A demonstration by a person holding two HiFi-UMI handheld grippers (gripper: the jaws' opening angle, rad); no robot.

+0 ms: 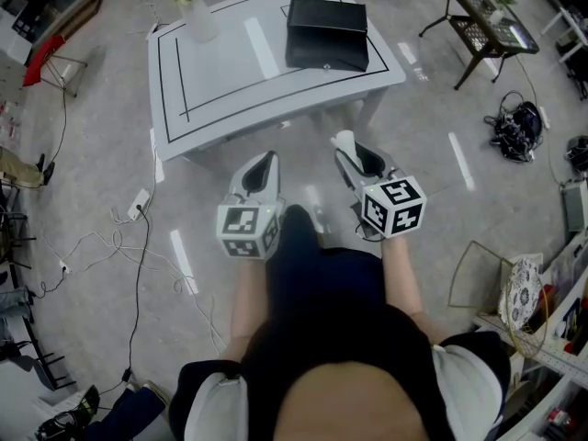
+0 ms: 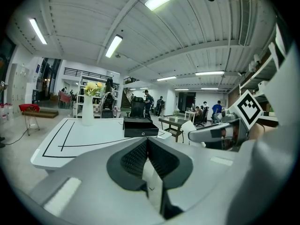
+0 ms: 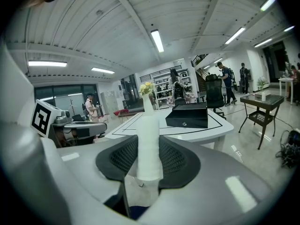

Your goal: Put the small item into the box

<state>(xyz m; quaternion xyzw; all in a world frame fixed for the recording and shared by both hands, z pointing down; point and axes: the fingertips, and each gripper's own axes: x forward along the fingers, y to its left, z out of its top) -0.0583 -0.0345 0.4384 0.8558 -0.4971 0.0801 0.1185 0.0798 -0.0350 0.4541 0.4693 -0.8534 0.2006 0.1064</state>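
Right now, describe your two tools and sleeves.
The left tool and right tool are grey shells with black ribbed pads. Each carries a white cube with black square markers. The sleeves are short and white.

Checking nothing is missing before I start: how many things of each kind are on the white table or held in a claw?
Black box: 1
Vase: 1
White tube, in right claw: 1
Total: 3
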